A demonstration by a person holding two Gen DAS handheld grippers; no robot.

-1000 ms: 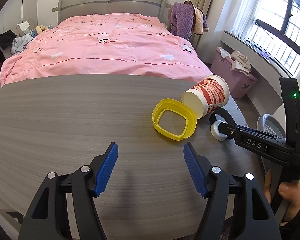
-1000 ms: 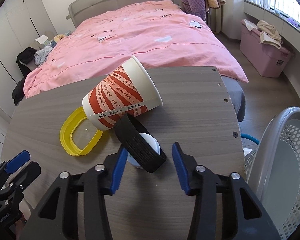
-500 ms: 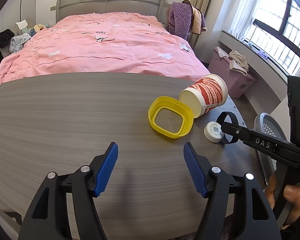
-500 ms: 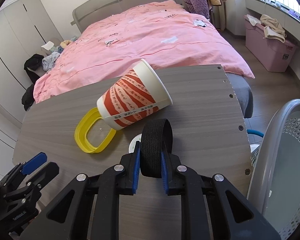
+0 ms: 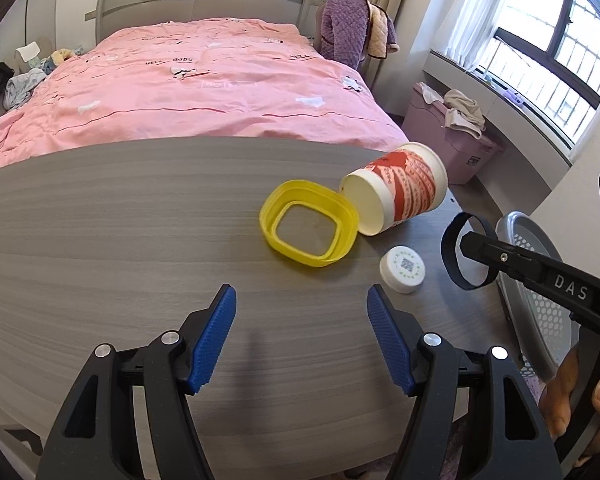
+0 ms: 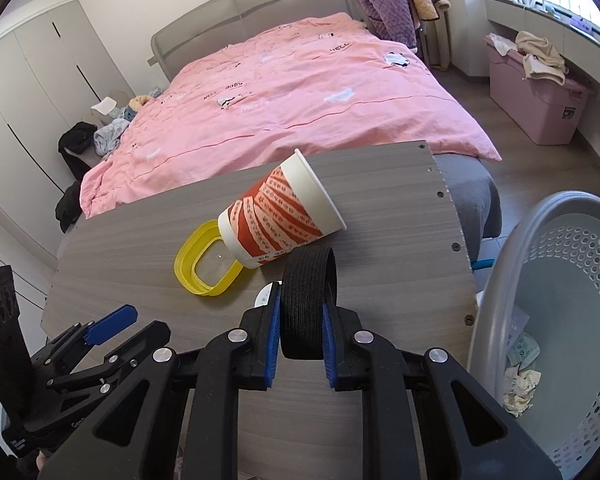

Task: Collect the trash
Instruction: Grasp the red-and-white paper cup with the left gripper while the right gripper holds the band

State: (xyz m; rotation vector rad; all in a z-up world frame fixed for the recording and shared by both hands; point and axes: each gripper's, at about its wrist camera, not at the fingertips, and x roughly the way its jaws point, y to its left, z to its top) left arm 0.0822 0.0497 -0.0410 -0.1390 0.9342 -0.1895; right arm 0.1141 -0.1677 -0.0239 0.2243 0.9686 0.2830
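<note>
Progress looks early to me, going by what my left wrist camera shows: my left gripper (image 5: 301, 334) hangs over a bare stretch of the grey table (image 5: 100, 240) with its blue pads standing wide and nothing between them, while three pieces of trash lie on the far right part of the tabletop. Those are a yellow lid (image 5: 309, 228) lying flat, a red-and-white paper cup (image 5: 396, 188) on its side with its base just touching the lid, and a small white cap (image 5: 403, 269) nearer to me, apart from both. From this side I also see my right gripper (image 5: 470, 246) coming in at the right edge, clamped on a black band (image 5: 458, 256) that is clear of the table, with the rim of the grey basket (image 5: 540, 312) behind it. Switching to the right wrist camera, I get the grip head-on: the right gripper's pads are pressed narrow against both sides of the band, which stands up between them as a loop. This view gives me what the left one cannot, the inside of the basket, where crumpled paper and a few scraps (image 6: 520, 376) already lie at the bottom, so I judge that some collecting is done. It nearly loses the white cap, though, only a sliver of it peeking out beside the left pad. By my reckoning the band goes into the basket next, and the cup, lid and cap are all left to fetch.
</note>
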